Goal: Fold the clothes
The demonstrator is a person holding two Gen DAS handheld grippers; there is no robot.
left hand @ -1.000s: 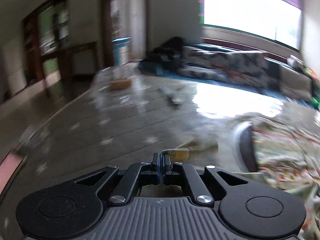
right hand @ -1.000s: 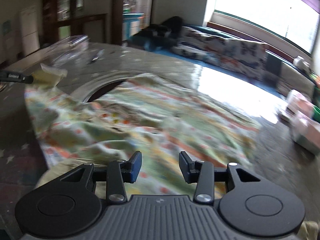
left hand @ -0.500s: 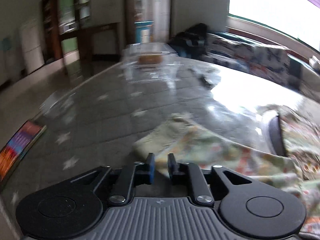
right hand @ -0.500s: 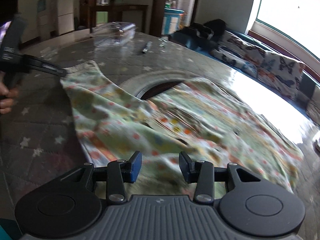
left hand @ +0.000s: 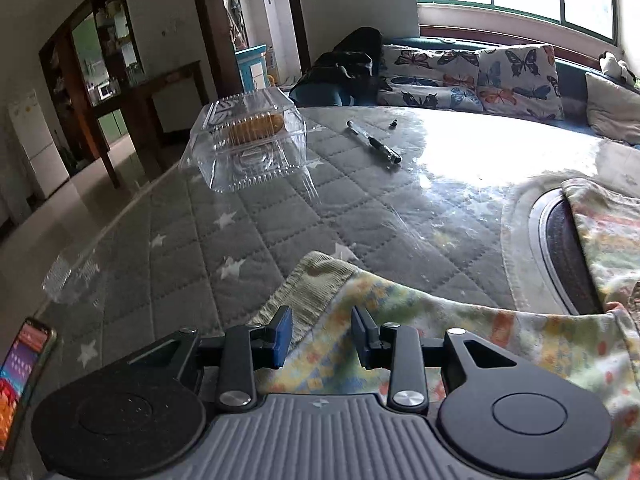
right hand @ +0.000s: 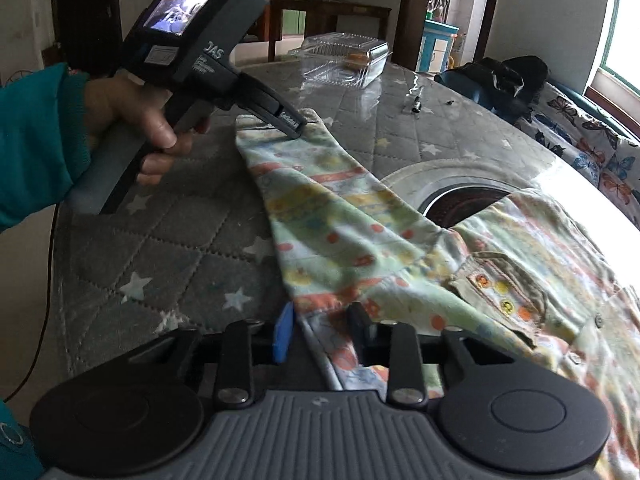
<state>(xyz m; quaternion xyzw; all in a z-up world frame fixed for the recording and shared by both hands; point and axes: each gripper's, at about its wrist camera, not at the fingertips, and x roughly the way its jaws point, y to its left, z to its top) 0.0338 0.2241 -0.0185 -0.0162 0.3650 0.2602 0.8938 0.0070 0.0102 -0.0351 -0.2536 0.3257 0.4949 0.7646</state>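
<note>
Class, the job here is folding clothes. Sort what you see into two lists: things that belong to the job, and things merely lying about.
Belongs to the job:
- patterned shirt
- left claw, open over the sleeve cuff
- right claw, open

Just lying about:
- clear plastic food box
- pen
- phone
- butterfly cushions

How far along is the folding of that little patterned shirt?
Barely begun. Done: the shirt lies spread on the table, one sleeve laid straight out to its cuff. In hand: the left gripper is open at that cuff and the right gripper open near the sleeve's other end; neither grips cloth. Left: no fold shows yet, so every fold remains.
</note>
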